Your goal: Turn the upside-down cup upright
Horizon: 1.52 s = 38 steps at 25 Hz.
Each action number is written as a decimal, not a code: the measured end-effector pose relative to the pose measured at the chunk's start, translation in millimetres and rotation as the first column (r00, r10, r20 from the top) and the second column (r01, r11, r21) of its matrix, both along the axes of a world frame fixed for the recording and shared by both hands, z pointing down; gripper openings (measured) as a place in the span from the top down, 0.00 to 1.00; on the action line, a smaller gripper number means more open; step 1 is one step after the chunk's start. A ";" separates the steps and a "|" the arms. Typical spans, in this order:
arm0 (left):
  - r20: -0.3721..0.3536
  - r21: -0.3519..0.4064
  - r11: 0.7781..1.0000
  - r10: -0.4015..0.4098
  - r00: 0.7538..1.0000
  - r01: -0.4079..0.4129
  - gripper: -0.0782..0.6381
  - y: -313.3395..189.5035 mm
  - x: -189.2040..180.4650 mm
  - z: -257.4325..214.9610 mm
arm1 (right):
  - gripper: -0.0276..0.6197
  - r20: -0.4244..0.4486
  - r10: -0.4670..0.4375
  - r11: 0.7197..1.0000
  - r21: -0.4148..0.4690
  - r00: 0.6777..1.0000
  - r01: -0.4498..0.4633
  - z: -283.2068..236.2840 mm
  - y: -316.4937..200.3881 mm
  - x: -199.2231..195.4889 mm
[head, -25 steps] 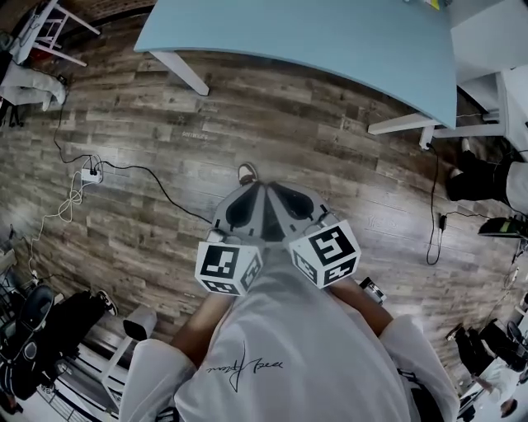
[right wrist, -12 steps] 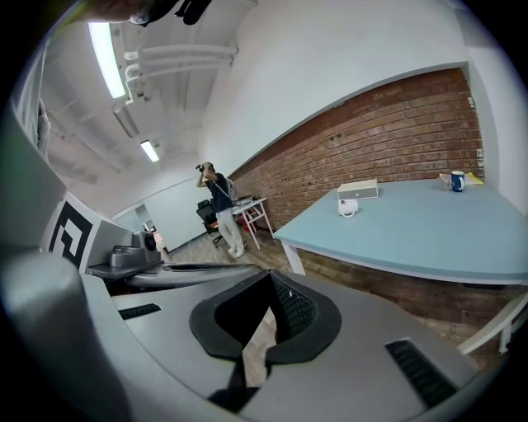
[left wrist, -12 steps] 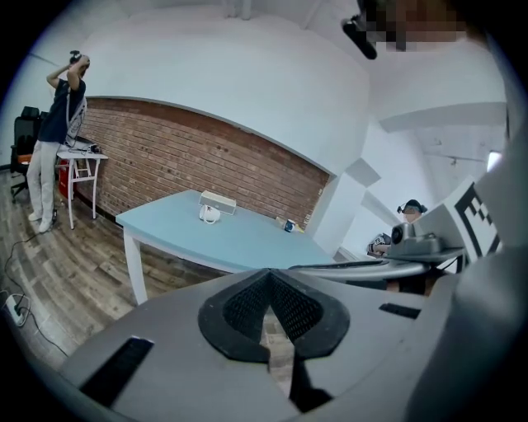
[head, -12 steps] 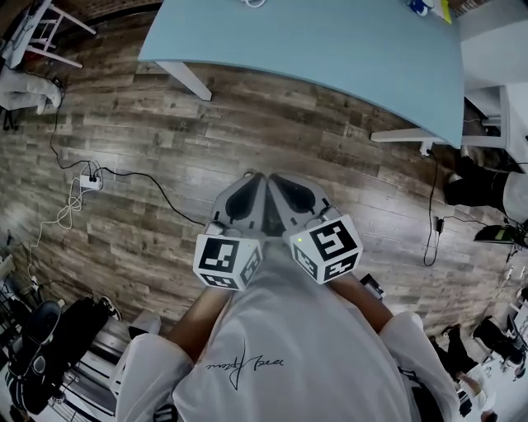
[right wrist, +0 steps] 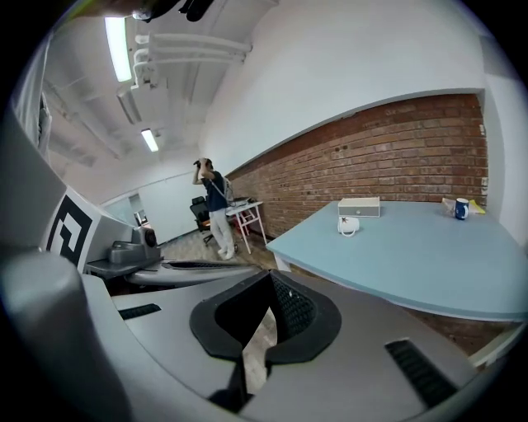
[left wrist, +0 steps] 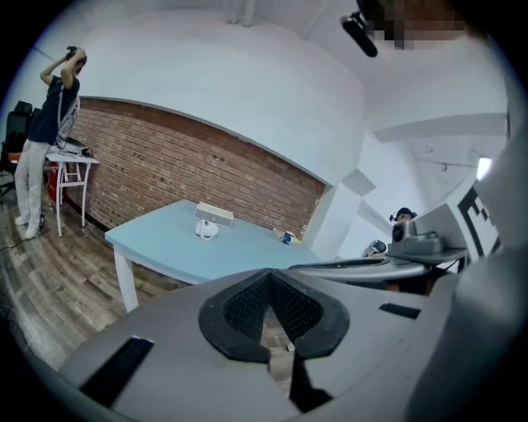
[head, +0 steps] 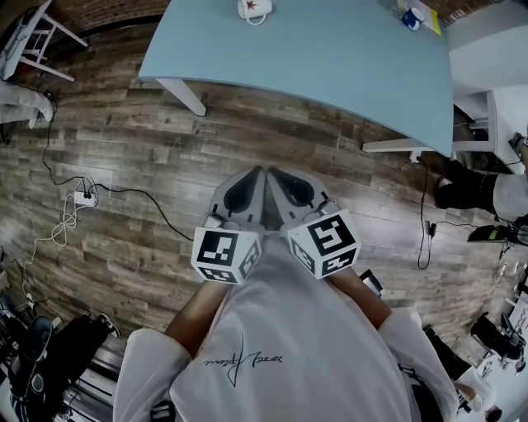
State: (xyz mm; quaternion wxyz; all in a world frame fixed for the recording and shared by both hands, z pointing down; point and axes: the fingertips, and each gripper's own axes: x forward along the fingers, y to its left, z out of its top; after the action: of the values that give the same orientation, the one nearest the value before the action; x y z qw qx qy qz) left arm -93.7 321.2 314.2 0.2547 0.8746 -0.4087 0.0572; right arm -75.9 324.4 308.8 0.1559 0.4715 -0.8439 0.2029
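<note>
A white cup (head: 254, 8) with a handle stands far off on the light blue table (head: 330, 58); it is too small to tell which way up it is. It also shows in the left gripper view as a white cup (left wrist: 206, 228) and in the right gripper view as a white cup (right wrist: 348, 224). My left gripper (head: 247, 185) and right gripper (head: 285, 185) are held side by side against the person's chest, over the wooden floor and well short of the table. Both are shut with nothing between the jaws: left gripper (left wrist: 268, 276), right gripper (right wrist: 268, 278).
A white box (right wrist: 359, 207) sits behind the cup and a blue mug (head: 410, 18) stands at the table's far right. A power strip with cables (head: 82, 198) lies on the floor at left. Another person (right wrist: 212, 206) stands by a small white table near the brick wall.
The view has shifted towards the table, so more of its top and the white cup now show. Both grippers stay shut and together at the chest.
</note>
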 end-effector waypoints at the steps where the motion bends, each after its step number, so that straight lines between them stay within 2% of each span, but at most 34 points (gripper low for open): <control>1: -0.001 0.005 1.000 0.001 1.000 -0.001 0.88 -3.2 -1.7 -1.3 | 0.93 -0.005 0.003 1.000 0.006 1.000 -0.003 -1.2 -3.1 -1.7; 7: -0.010 0.030 0.999 0.023 1.000 -0.022 0.88 -19.1 -13.8 -9.5 | 0.93 0.009 -0.011 1.000 0.021 1.000 0.011 -8.6 -19.3 -14.3; 10: -0.011 0.044 0.999 0.031 0.999 -0.030 0.88 -22.8 -15.8 -13.5 | 0.93 0.011 0.002 0.999 0.038 1.000 -0.003 -12.4 -22.5 -16.3; 14: -0.057 0.079 0.997 0.030 0.998 -0.025 0.88 -29.8 -17.7 -27.7 | 0.93 0.033 0.006 0.999 0.051 0.999 -0.008 -21.5 -27.7 -16.6; 17: -0.051 0.092 0.996 0.023 0.998 -0.018 0.88 -35.3 -15.4 -32.0 | 0.93 0.037 0.024 0.997 0.068 0.999 -0.027 -24.7 -32.4 -13.3; 22: -0.031 0.096 0.995 0.023 0.999 -0.020 0.88 -48.7 -10.2 -31.6 | 0.93 0.043 0.044 0.996 0.076 0.998 -0.047 -22.6 -49.8 -7.2; 28: -0.038 0.089 0.996 0.006 0.999 -0.002 0.88 -81.5 -6.3 -32.3 | 0.93 0.055 0.023 0.996 0.085 0.998 -0.028 -23.3 -84.6 -3.1; 32: -0.048 0.106 0.994 0.027 0.998 -0.022 0.88 -106.5 5.1 -35.5 | 0.93 0.071 0.023 0.997 0.075 0.997 -0.029 -24.8 -108.5 8.1; 38: -0.051 0.061 0.997 0.042 0.998 -0.039 0.88 -139.4 24.1 -25.0 | 0.93 0.065 0.004 0.999 0.039 0.998 -0.007 -14.4 -140.7 26.1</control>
State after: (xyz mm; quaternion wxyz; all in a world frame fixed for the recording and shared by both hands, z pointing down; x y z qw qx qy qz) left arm -69.6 181.8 289.2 0.2376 0.8911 -0.3856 0.0274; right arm -49.8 183.8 294.5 0.1185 0.4700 -0.8510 0.2020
